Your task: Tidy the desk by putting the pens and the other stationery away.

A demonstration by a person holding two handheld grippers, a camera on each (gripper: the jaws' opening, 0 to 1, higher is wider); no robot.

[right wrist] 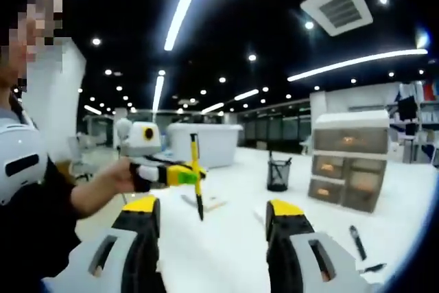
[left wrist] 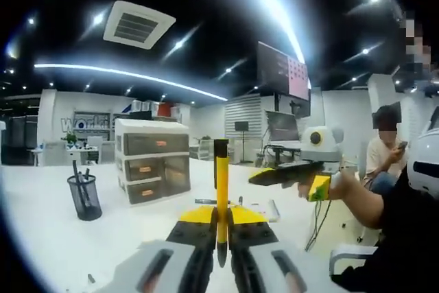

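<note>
- Gripping a yellow pen upright, my left claw had its jaws pressed narrow on the pen's lower part, the black tip poking down between them and the black cap standing well above them.
- Seen from my right claw's camera, that same left claw came in from the left side, held by my hand, with the pen hanging nearly vertical from its yellow tips, point down.
- My right claw stood wide apart, nothing between its yellow-tipped jaws.
- From the left claw's camera, the right claw hung off to the right of my pen, level with its upper half, apart from it.
- Ahead and to the left of my left claw stood a black mesh pen cup on the white desk, with dark sticks leaning in it; I could not tell what kind they were.
- Just right of that cup, still left of my pen, sat a pale drawer unit with three smoky drawers.
- Beyond the right claw's gap I saw the cup ahead and the drawer unit further right.
- A dark pen lay on the desk just to the right of my right jaw.
- A small flat white item lay beyond my left claw, slightly to the right.
</note>
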